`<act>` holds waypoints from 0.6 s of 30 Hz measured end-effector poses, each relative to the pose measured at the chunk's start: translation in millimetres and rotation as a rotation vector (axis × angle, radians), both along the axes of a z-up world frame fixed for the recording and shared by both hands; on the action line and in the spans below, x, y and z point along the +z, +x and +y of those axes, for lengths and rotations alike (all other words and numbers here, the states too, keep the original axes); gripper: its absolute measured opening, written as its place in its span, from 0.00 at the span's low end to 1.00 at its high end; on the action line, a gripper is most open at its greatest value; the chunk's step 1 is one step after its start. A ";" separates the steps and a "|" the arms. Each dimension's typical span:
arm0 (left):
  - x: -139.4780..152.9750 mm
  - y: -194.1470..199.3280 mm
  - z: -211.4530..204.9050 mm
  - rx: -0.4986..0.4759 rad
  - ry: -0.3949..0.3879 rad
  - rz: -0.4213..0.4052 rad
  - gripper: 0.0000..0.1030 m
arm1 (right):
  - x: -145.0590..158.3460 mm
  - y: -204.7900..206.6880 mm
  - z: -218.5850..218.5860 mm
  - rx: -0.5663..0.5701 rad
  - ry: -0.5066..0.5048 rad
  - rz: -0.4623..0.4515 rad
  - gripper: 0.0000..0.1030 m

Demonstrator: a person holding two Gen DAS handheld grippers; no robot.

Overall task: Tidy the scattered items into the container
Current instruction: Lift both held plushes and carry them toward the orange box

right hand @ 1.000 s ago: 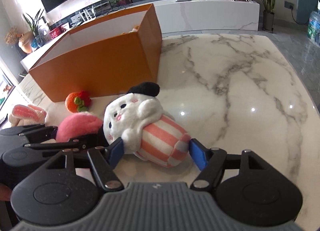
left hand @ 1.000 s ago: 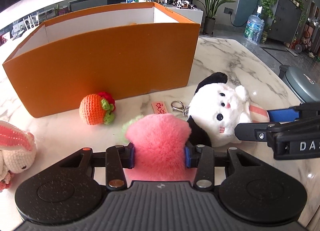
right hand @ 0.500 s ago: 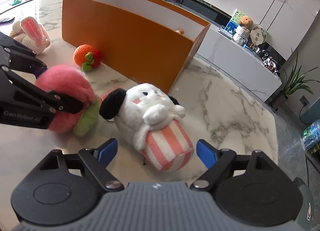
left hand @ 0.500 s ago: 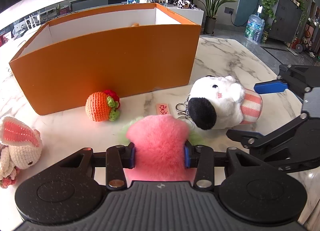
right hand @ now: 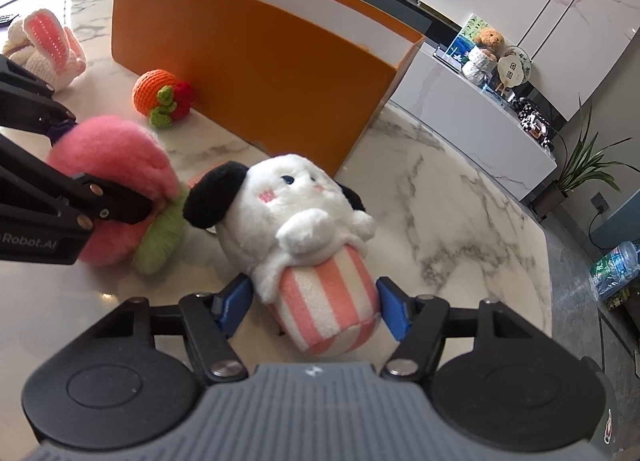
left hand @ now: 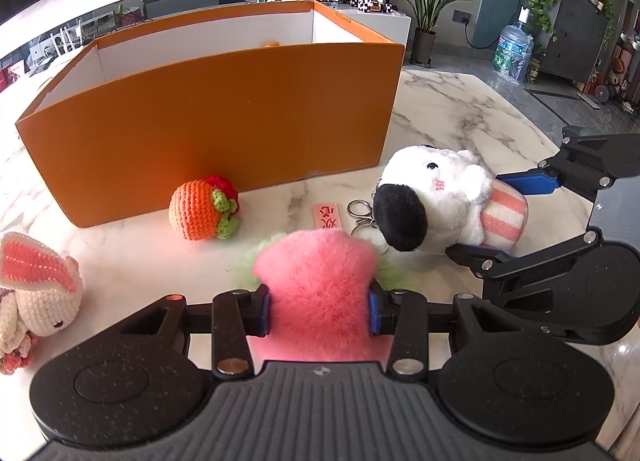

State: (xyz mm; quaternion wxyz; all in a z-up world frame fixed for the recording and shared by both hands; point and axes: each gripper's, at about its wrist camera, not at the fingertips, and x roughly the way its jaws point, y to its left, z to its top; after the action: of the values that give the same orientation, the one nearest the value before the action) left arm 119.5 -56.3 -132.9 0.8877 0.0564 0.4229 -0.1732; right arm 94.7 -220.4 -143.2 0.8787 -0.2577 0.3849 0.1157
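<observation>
My left gripper (left hand: 318,311) is shut on a fluffy pink plush with green leaves (left hand: 316,285), low over the marble table; it also shows in the right wrist view (right hand: 112,185). My right gripper (right hand: 316,307) has its blue pads on both sides of the striped base of a white dog plush (right hand: 296,213) lying on the table; the pads touch or nearly touch it. The dog plush shows at the right in the left wrist view (left hand: 436,201). The orange box (left hand: 224,121) stands open behind them.
A crocheted orange fruit (left hand: 202,209) lies against the box's front wall. A crocheted rabbit (left hand: 36,289) lies at the far left. A pink tag (left hand: 328,217) and key ring (left hand: 360,209) lie between the plushes. A small item sits inside the box (left hand: 272,44).
My right gripper has swung round the dog plush and narrowed from wide open onto its striped base. The dog plush has turned. My left gripper keeps holding the pink plush.
</observation>
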 end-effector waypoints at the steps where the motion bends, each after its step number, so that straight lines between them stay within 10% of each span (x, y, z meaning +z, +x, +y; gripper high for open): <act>1: 0.6 -0.5 0.1 0.000 0.001 0.000 0.46 | -0.4 -1.2 1.0 -0.003 -0.005 -0.003 0.63; 18: 31.0 -23.8 10.0 0.006 0.000 -0.062 0.45 | 36.0 -38.8 17.4 -0.067 0.115 -0.053 0.59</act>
State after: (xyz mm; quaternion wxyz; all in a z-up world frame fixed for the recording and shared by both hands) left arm 95.7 -46.4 -101.9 0.9008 0.0604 0.3954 -0.1690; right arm 55.9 -203.0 -107.2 0.9052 -0.1968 0.3629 0.1010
